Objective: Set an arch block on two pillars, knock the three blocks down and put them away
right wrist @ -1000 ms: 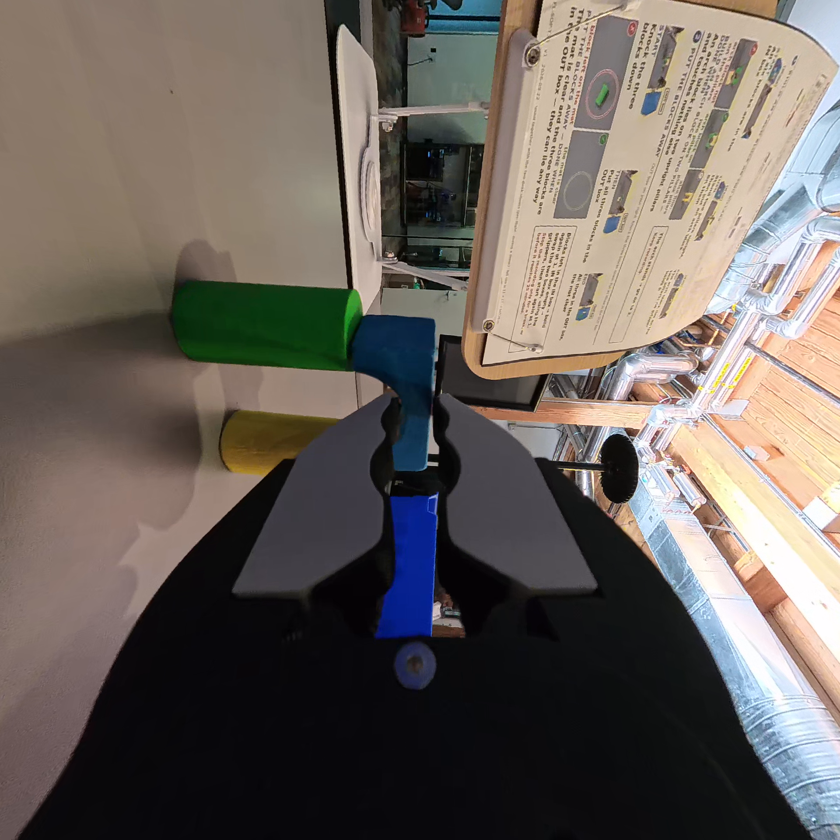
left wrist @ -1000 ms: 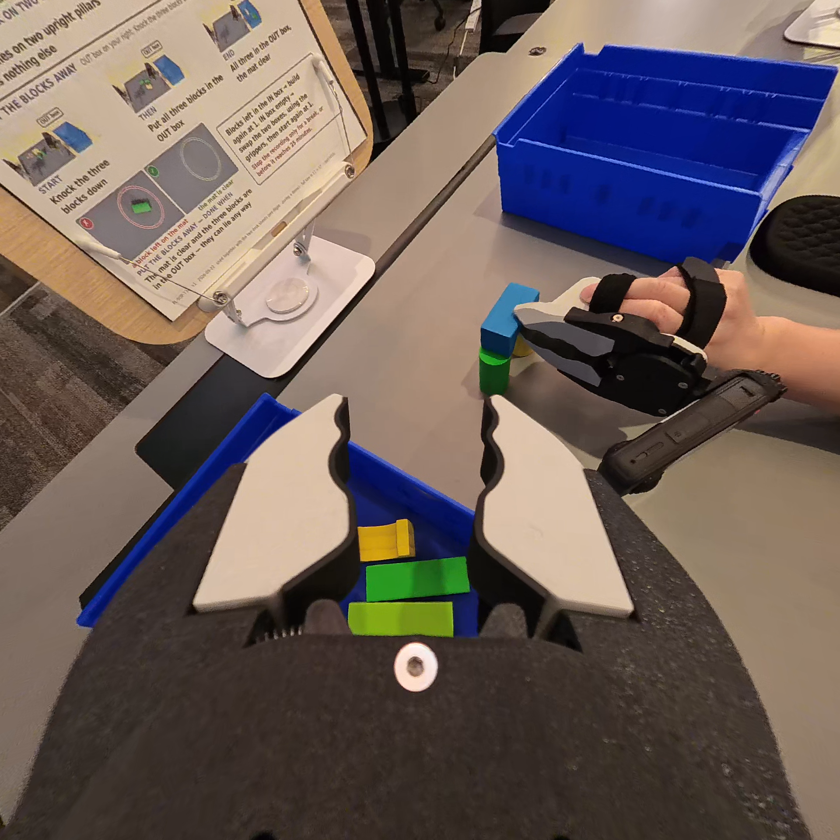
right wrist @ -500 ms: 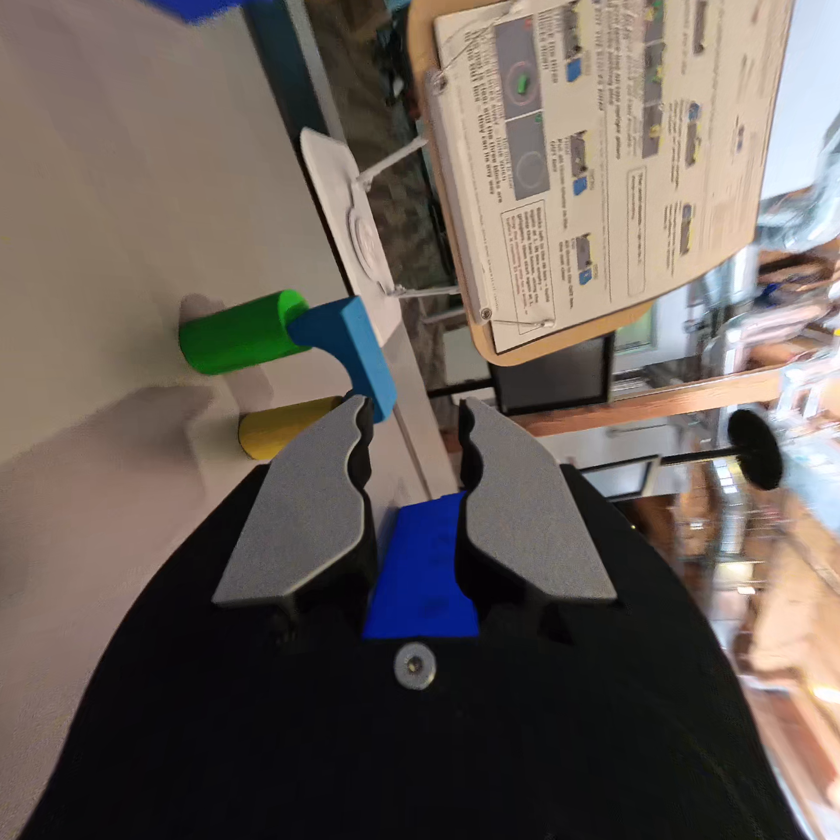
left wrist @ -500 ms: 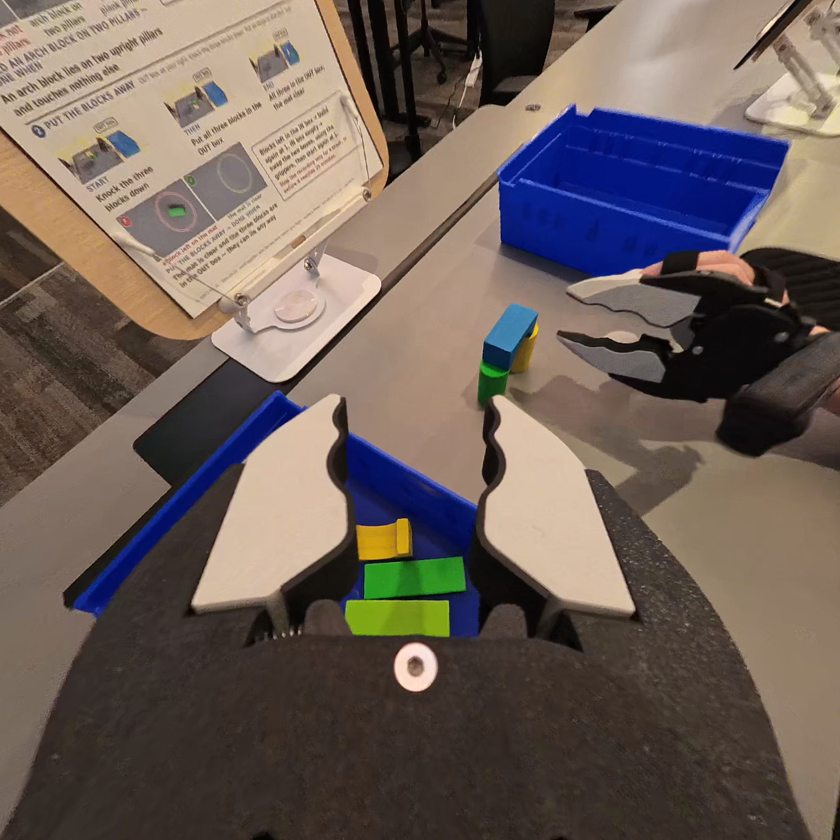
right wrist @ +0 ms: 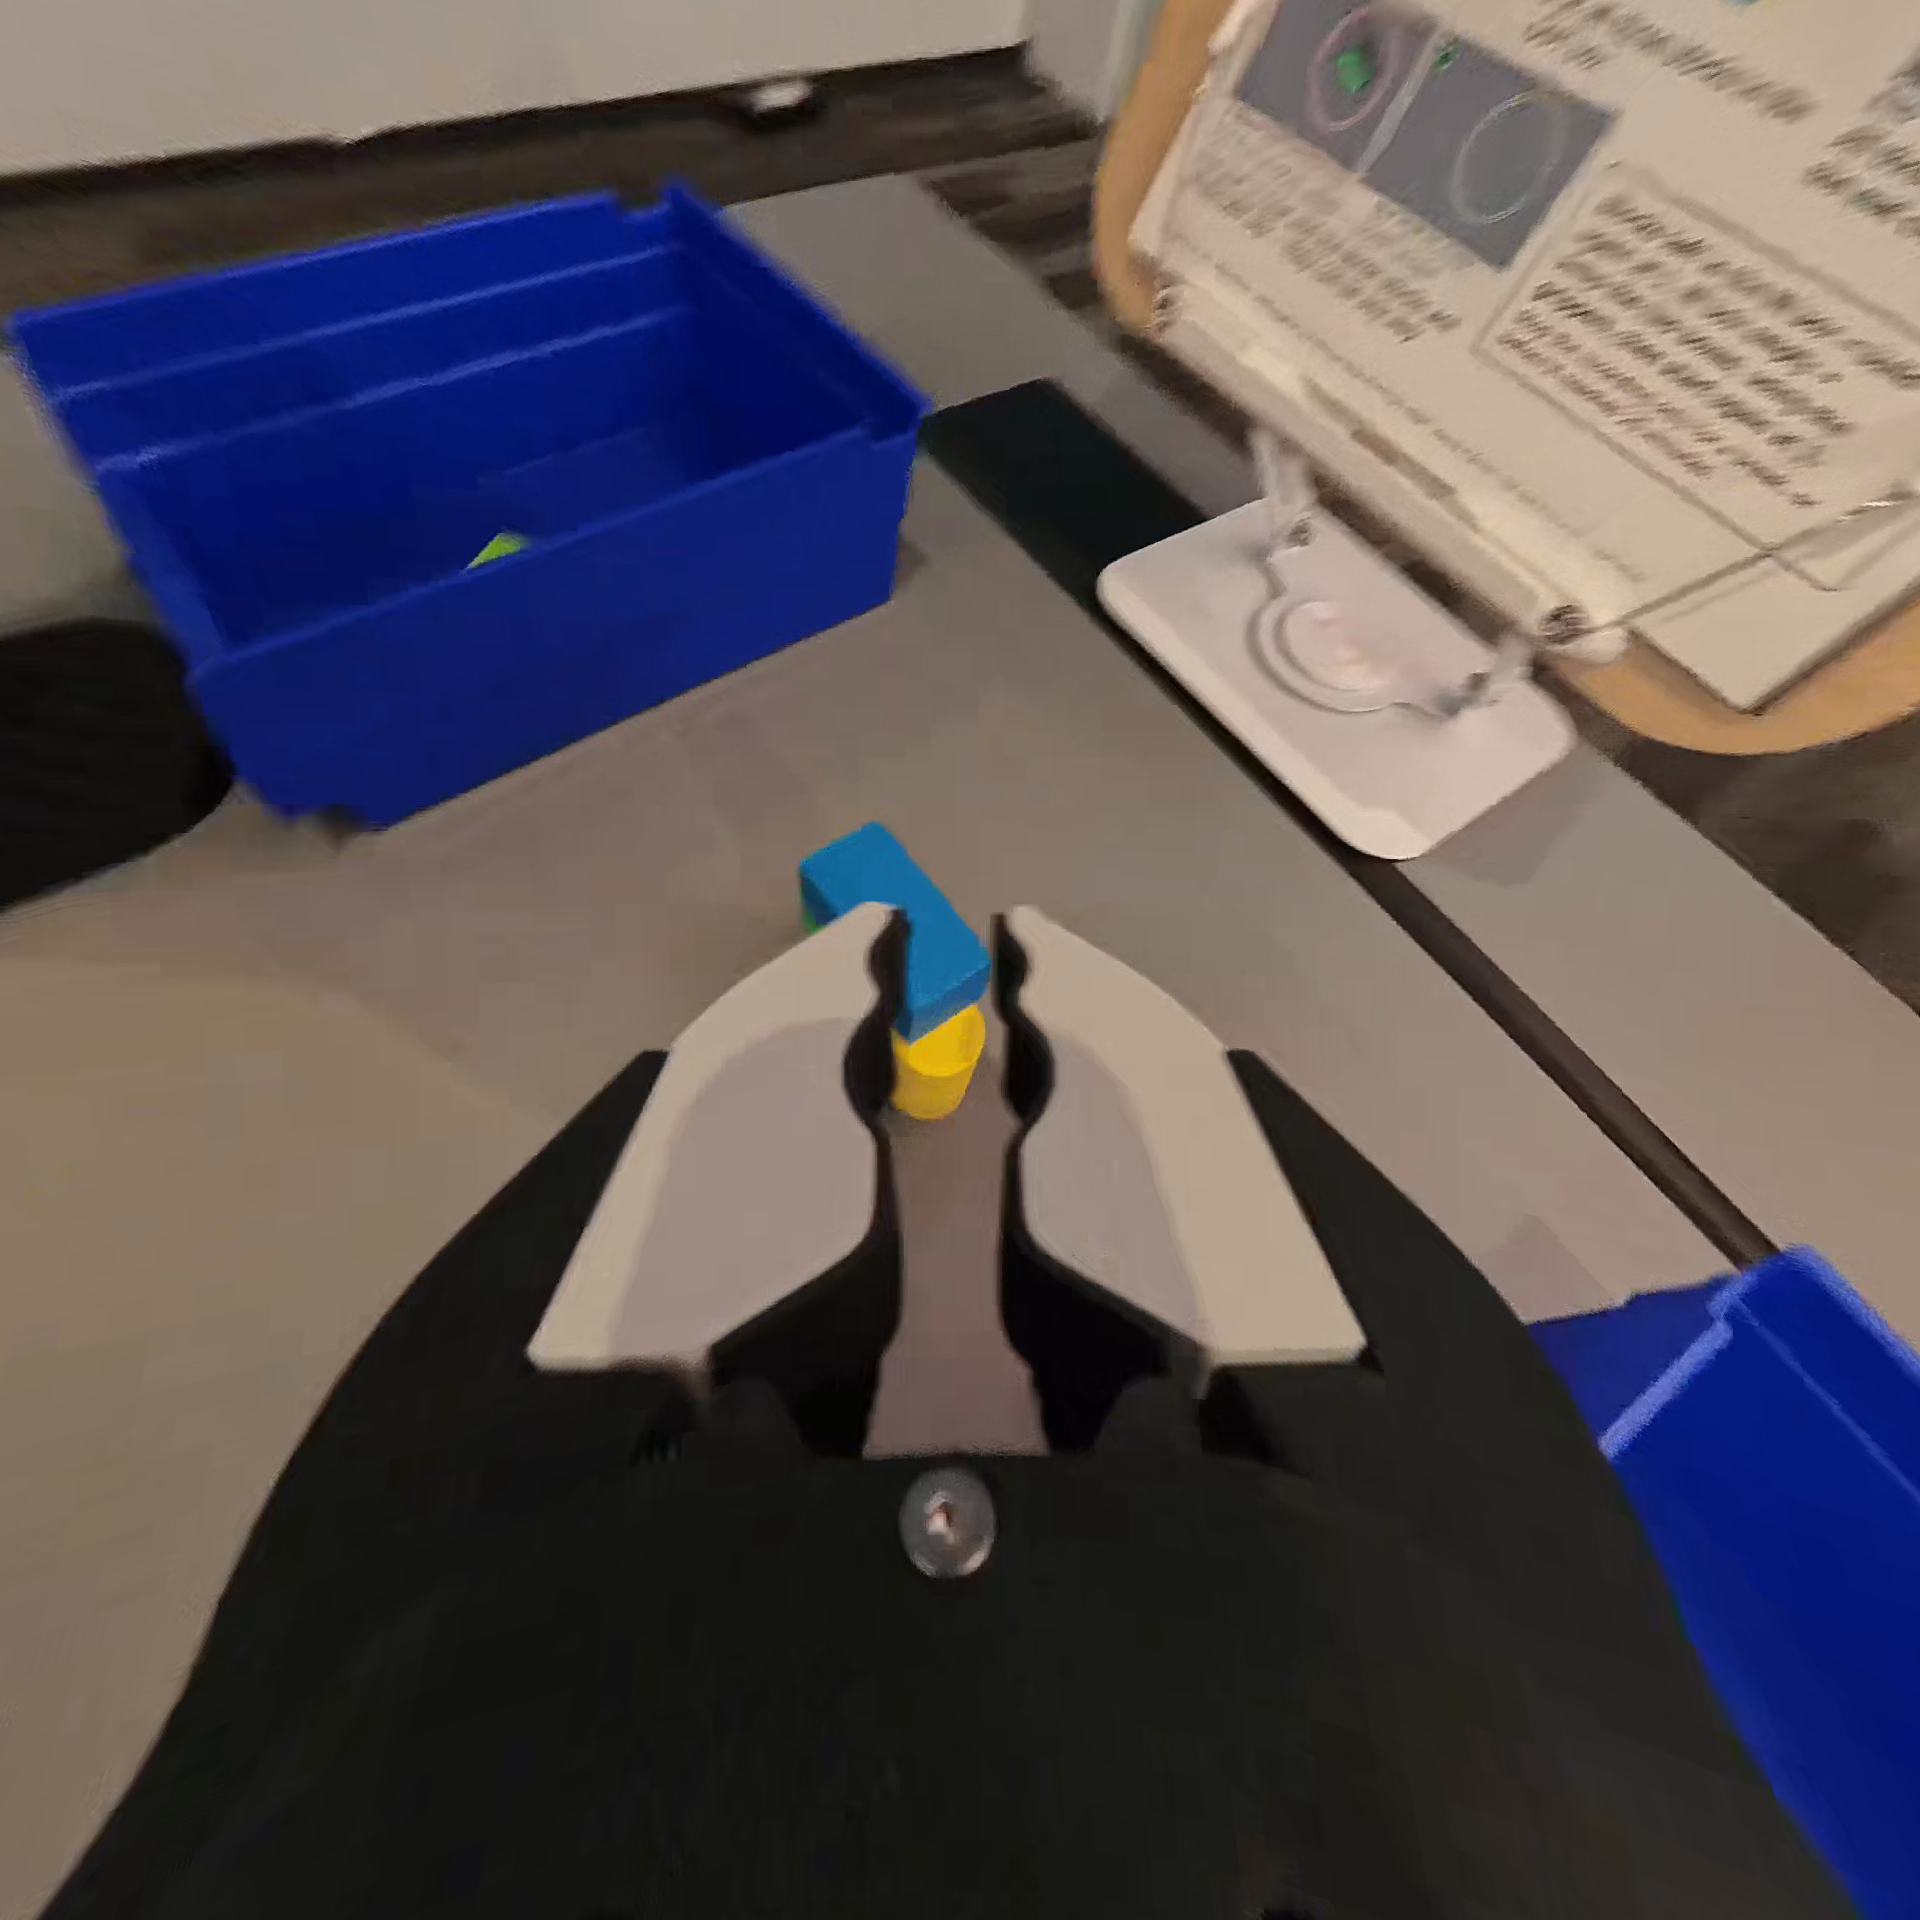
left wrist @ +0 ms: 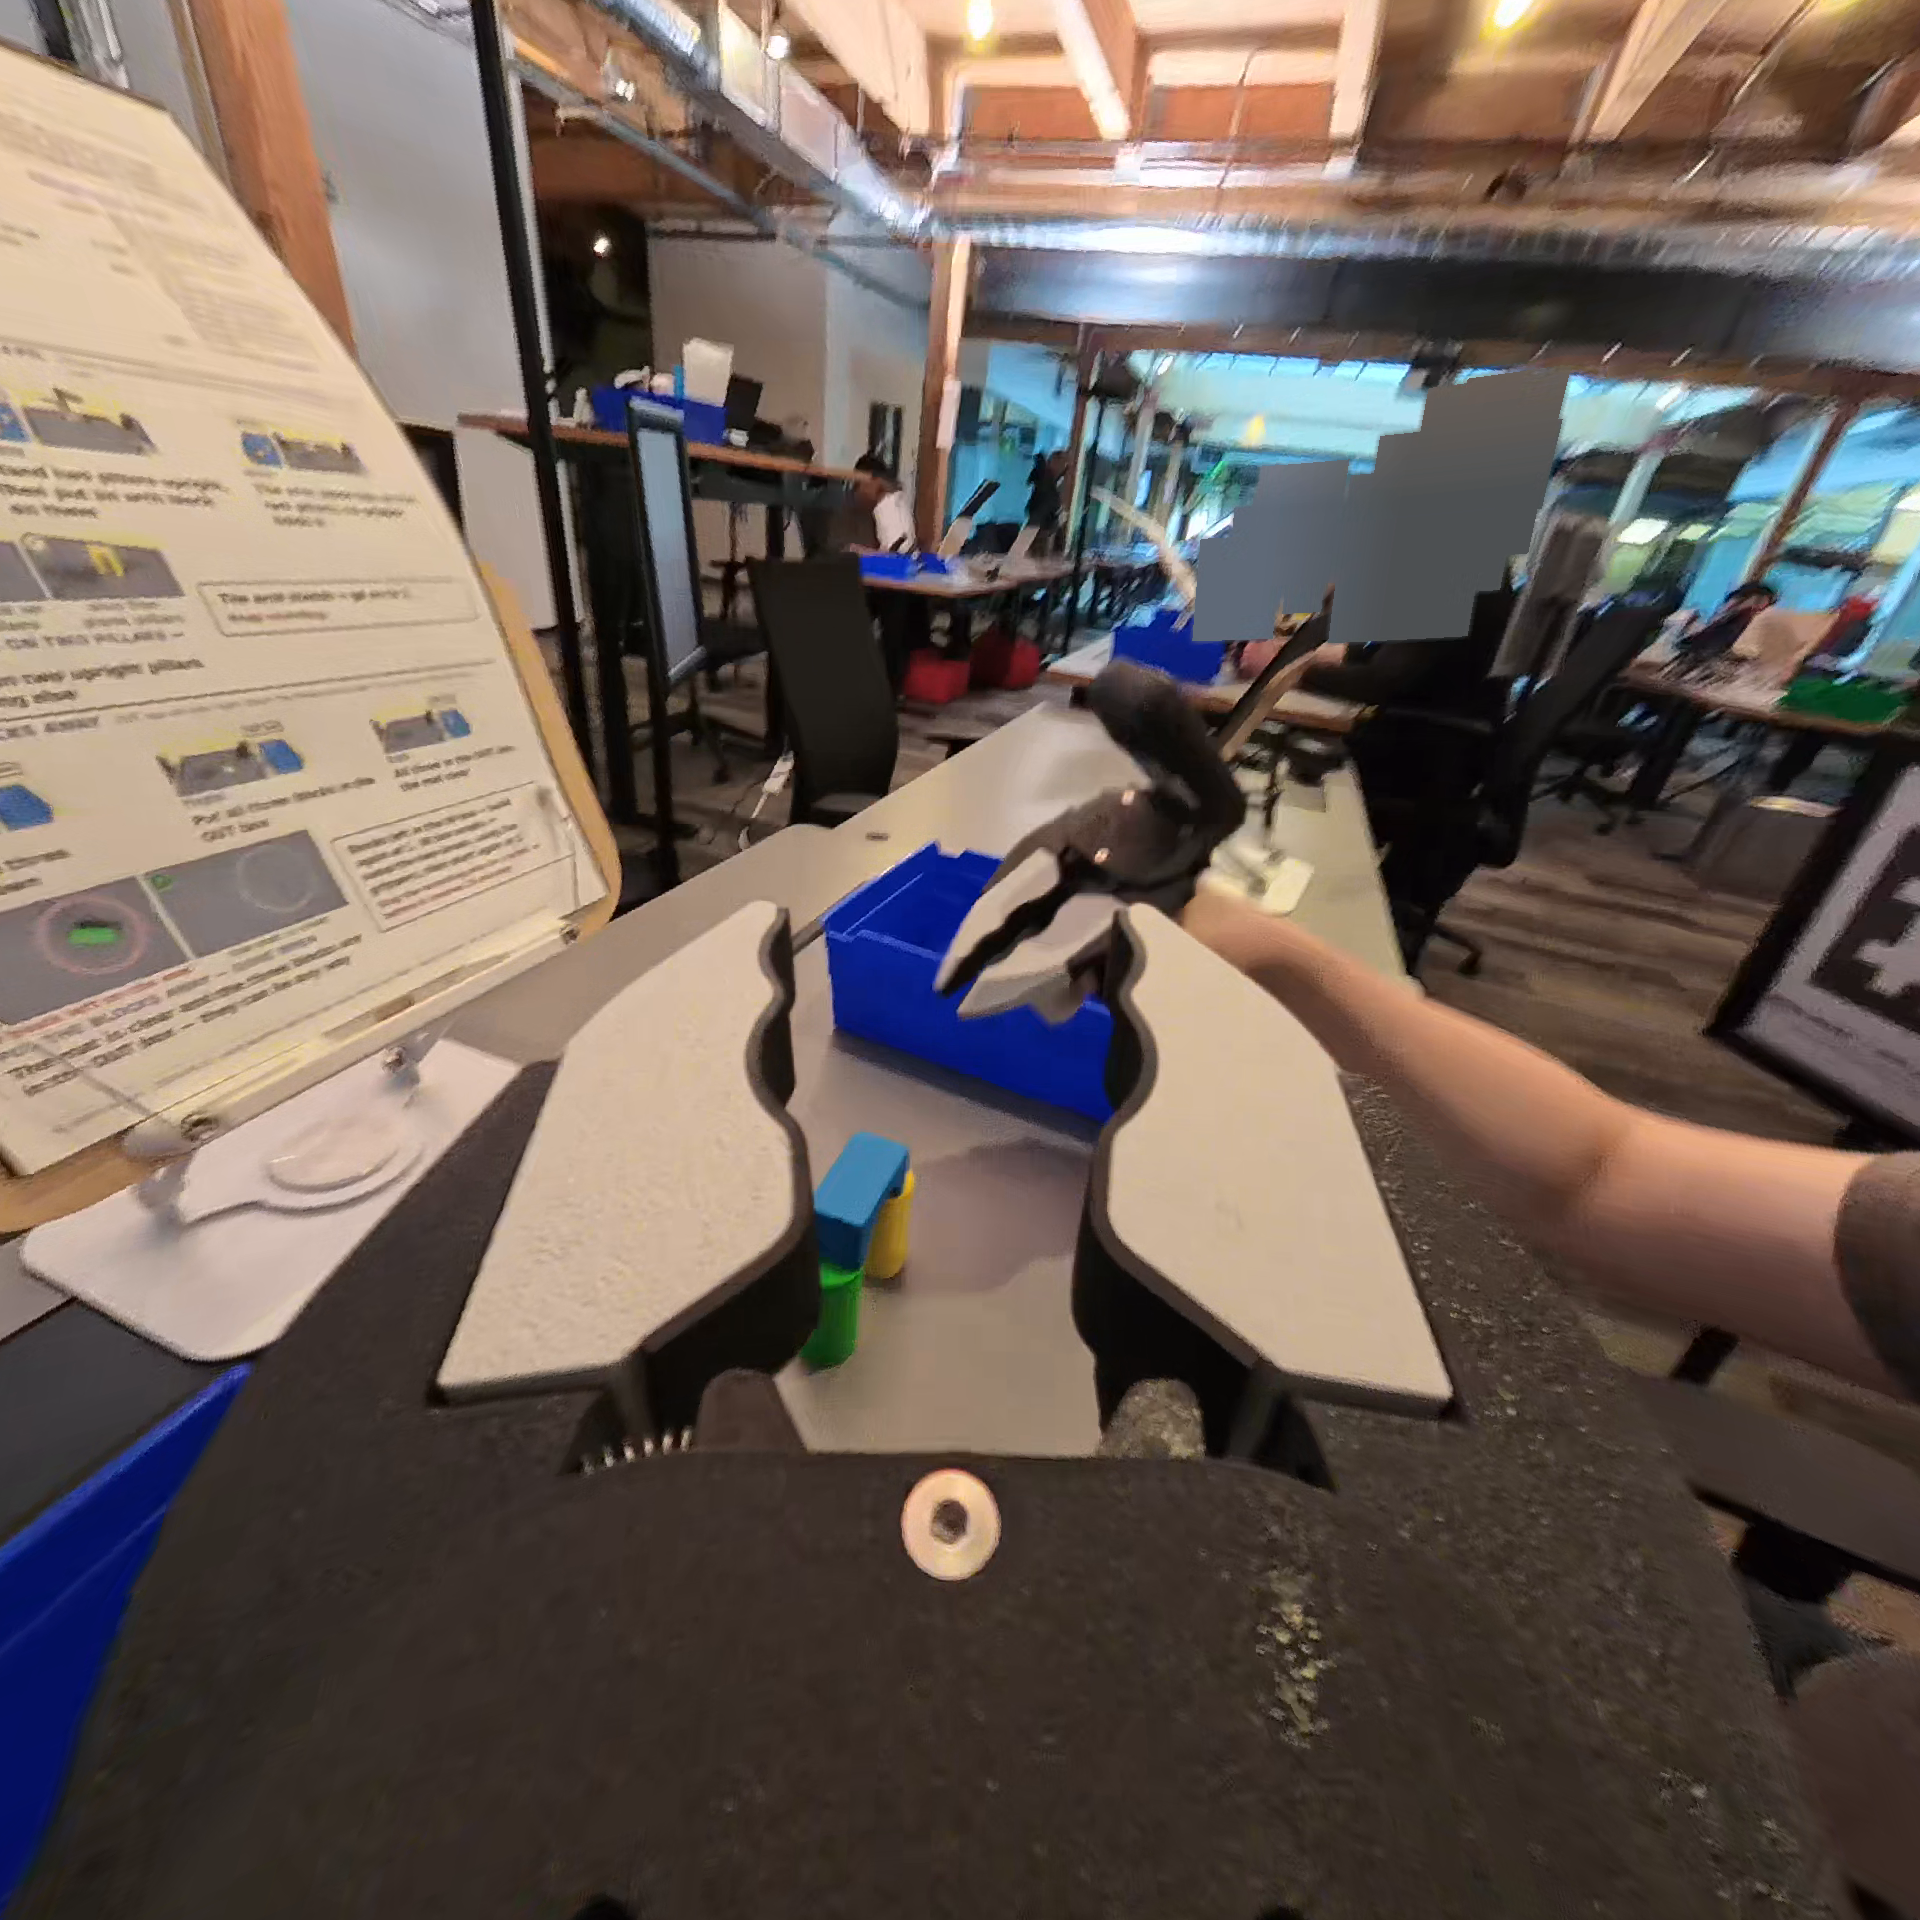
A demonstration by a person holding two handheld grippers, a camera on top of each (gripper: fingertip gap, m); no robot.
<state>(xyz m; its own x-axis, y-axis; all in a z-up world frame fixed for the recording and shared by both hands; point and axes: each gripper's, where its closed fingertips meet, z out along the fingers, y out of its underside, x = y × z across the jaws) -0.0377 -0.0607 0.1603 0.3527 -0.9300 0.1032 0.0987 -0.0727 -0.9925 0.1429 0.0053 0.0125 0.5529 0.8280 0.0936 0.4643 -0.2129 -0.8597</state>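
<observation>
Blue arch block [left wrist: 858, 1195], angular, atop green [left wrist: 834, 1313], yellow cylinders [left wrist: 891, 1232]

One blue arch block [right wrist: 902, 940], two upright cylinder pillars, one yellow [right wrist: 933, 1073] and one green [left wrist: 833, 1315], two blue plastic bins [right wrist: 540, 665] [right wrist: 1787, 1475], one instruction board [left wrist: 208, 665].

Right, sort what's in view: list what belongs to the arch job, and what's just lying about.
Belongs to the job:
- blue arch block, resting on the pillars
- green cylinder pillar
- yellow cylinder pillar
- blue plastic bin behind the arch
- left gripper, open
- right gripper, open

Lying about:
- printed instruction board on its white stand
- black pad beside the bin
</observation>
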